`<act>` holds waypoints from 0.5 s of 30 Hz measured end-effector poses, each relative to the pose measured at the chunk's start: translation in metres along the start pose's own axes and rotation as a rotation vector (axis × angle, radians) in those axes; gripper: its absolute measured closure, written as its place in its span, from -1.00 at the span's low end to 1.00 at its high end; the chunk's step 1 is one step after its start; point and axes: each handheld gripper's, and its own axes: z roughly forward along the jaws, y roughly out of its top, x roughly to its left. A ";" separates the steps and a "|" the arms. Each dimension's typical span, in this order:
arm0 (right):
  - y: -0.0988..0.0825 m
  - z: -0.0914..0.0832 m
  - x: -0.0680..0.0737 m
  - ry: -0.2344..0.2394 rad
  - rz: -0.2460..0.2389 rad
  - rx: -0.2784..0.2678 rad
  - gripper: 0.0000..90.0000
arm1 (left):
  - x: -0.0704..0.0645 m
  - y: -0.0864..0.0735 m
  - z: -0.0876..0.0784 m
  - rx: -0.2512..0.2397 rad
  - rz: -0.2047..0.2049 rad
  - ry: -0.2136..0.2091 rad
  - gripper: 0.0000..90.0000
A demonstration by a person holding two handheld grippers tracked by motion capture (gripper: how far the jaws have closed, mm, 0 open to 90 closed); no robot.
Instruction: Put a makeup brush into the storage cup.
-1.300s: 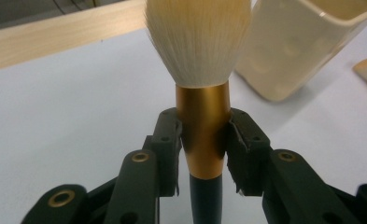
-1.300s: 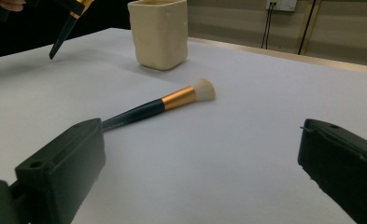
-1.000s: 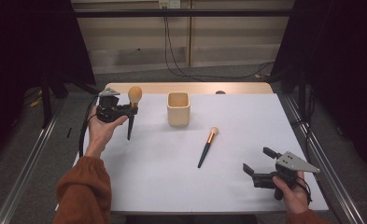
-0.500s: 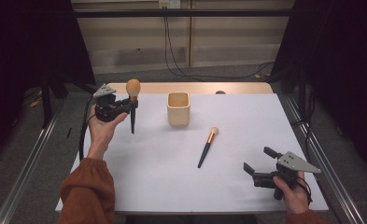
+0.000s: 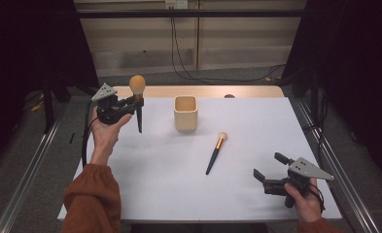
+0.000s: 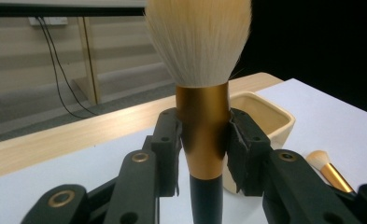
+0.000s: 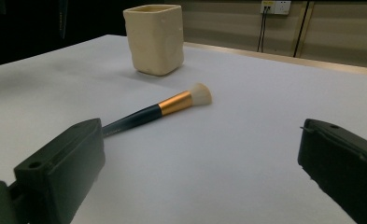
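Note:
A large brush with a pale round head [image 5: 137, 84] and a dark handle stands upright in the air at the table's far left, bristles up. My left gripper [image 5: 136, 104] is shut on its gold ferrule [image 6: 203, 135], the pads pressing both sides. A cream square cup [image 5: 185, 112] stands right of it at the far middle. A smaller brush with a gold ferrule [image 5: 216, 152] lies flat on the white sheet, its head toward the cup. My right gripper [image 5: 269, 165] rests at the near right corner, open and holding nothing, facing the small brush [image 7: 158, 109] and the cup [image 7: 154, 39].
The white sheet [image 5: 179, 194] covers the table, with a wooden strip [image 5: 247, 91] bare along the far edge. Metal rails run down both sides of the table. Cables hang by the back wall.
My left gripper has lifted the large brush a little and stood it more upright. The right gripper, the cup and the small brush have kept still.

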 end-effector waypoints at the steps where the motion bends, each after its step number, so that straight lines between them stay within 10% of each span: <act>1: 0.000 0.000 0.000 0.000 -0.002 0.000 -0.99 | -0.002 0.002 0.000 -0.003 0.005 -0.001 0.48; 15: 0.000 -0.001 0.000 0.000 -0.002 -0.004 -0.99 | -0.020 0.020 0.014 -0.049 0.028 -0.042 0.48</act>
